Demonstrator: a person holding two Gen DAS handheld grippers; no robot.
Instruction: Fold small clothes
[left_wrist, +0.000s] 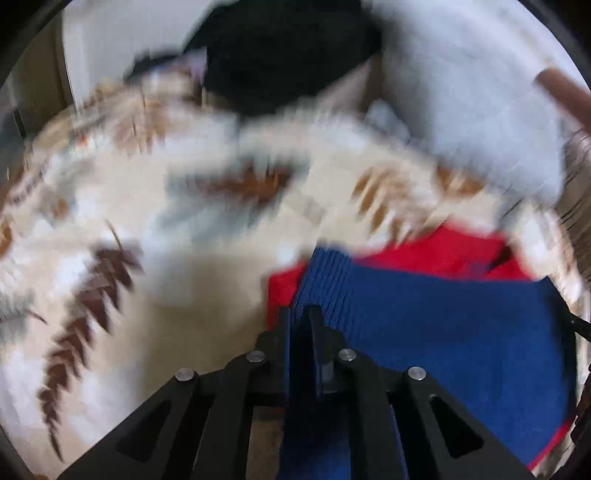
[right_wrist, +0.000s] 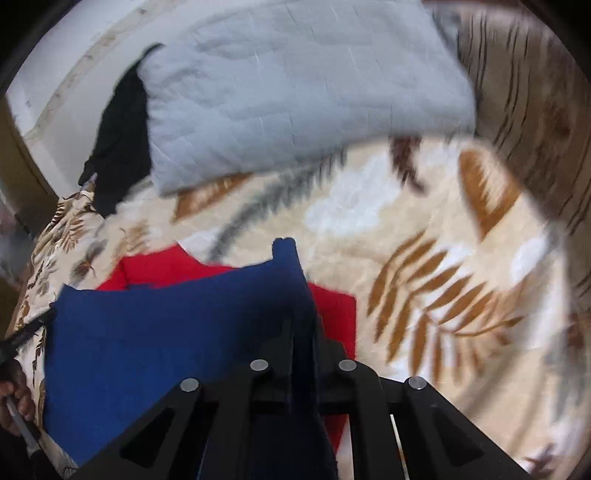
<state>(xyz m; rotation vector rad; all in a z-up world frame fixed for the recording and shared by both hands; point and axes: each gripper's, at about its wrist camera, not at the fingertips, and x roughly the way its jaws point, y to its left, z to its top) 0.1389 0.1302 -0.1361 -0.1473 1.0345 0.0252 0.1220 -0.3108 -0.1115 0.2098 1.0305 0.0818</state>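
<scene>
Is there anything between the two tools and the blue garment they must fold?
No. Nothing visible stands between them: the left tool and the right tool each already pinch an edge of the blue garment, which hangs over a red garment on the leaf-print blanket.

The setting was a home bedroom. The work surface was a bed covered by a cream plush blanket (right_wrist: 424, 258) printed with brown and grey leaves. A pale grey quilted pillow (right_wrist: 295, 96) lay at its far end beside a black fabric item (right_wrist: 122, 136). A white wall (left_wrist: 122, 40) stood behind.
</scene>
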